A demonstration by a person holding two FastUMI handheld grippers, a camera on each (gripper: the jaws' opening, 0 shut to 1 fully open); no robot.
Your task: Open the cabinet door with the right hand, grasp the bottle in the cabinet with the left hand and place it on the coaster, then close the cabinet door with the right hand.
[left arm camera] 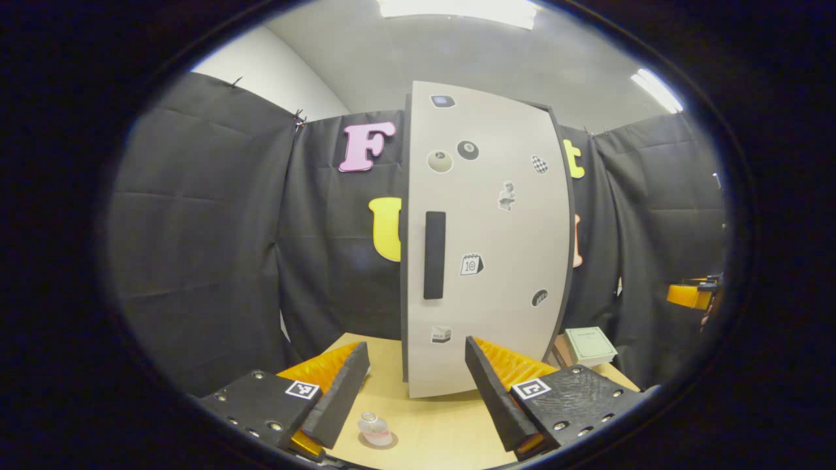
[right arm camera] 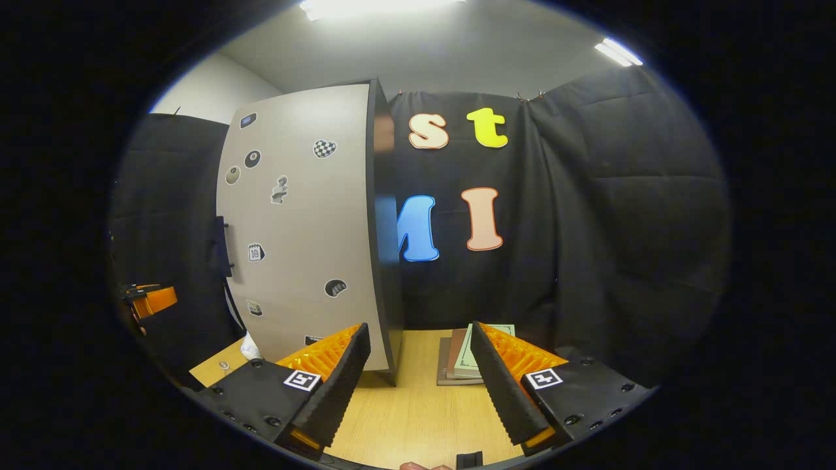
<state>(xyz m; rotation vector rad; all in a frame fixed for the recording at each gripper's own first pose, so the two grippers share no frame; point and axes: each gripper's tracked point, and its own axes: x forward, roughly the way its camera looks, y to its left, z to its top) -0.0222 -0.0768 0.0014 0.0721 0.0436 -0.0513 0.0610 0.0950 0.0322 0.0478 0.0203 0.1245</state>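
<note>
Bottle (left arm camera: 374, 429) stands upright on a round coaster (left arm camera: 379, 441) on the worktop (left arm camera: 431, 424), at the near edge of the left gripper view, just right of the left claw's (left arm camera: 415, 372) left finger; the fingers are spread wide and nothing is between them. Bottle is clear with a pale pinkish base; small and distorted by the lens, so finer detail cannot be told.

Beyond it, the cabinet (left arm camera: 486, 241) stands on the worktop with its light door face turned to the camera and closed flush. A dark vertical handle (left arm camera: 434, 254) sits near the door's left edge. Small stickers are scattered over the door. The cabinet blocks the middle of the far wall.

To the right of the cabinet base, a stack of books (left arm camera: 588, 346) lies on the worktop, a pale green one on top. At the far right edge of this view an orange-bodied part of the other gripper shows, too cut off to judge.

Right gripper view: right claw (right arm camera: 418, 372) also spread wide, holding nothing, above bare worktop. The cabinet is seen from its right corner, dark side panel toward the camera, the handle edge-on at the far left. The books (right arm camera: 467, 359) lie straight ahead between the fingers, near the cabinet's side. A small pale thing at the left worktop corner is too tiny to identify.
</note>
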